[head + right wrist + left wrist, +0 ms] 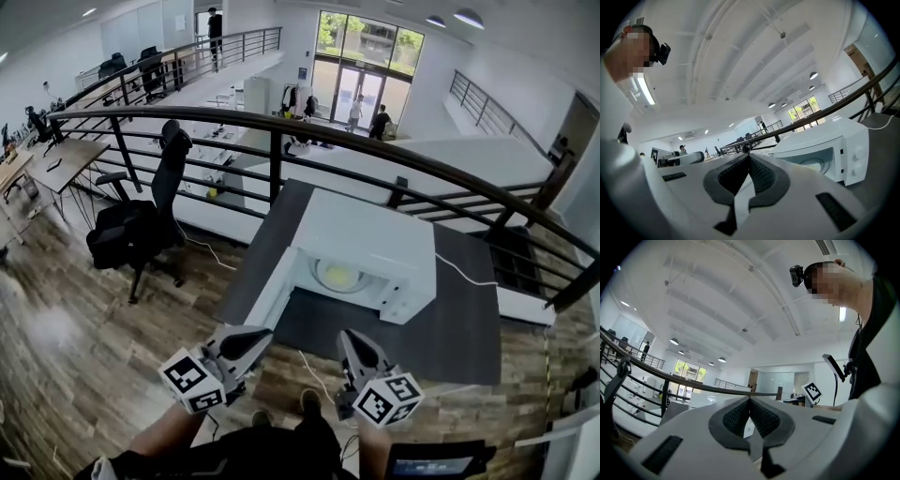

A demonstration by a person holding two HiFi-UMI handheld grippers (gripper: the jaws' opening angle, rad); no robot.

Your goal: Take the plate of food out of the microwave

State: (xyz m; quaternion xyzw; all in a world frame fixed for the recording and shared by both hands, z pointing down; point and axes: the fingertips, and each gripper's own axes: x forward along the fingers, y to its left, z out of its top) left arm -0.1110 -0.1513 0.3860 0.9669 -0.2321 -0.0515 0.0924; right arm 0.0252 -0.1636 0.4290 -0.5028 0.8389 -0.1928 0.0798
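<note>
A white microwave (375,246) stands on a dark grey table (459,328) with its door (270,298) swung open to the left. Inside it, under the lit cavity, sits a pale plate of yellowish food (337,275). The right gripper view shows the microwave (829,140) at the right, with the plate (813,164) just visible in its opening. My left gripper (262,336) and right gripper (350,337) hover side by side at the table's near edge, short of the microwave. Both are shut and empty, with their pads meeting in the left gripper view (750,401) and the right gripper view (749,157).
A dark curved railing (281,127) runs behind the table, with a drop to a lower floor beyond. A black office chair (141,220) stands to the left on the wood floor. A white cable (464,274) trails from the microwave's right side. Desks (66,159) stand at far left.
</note>
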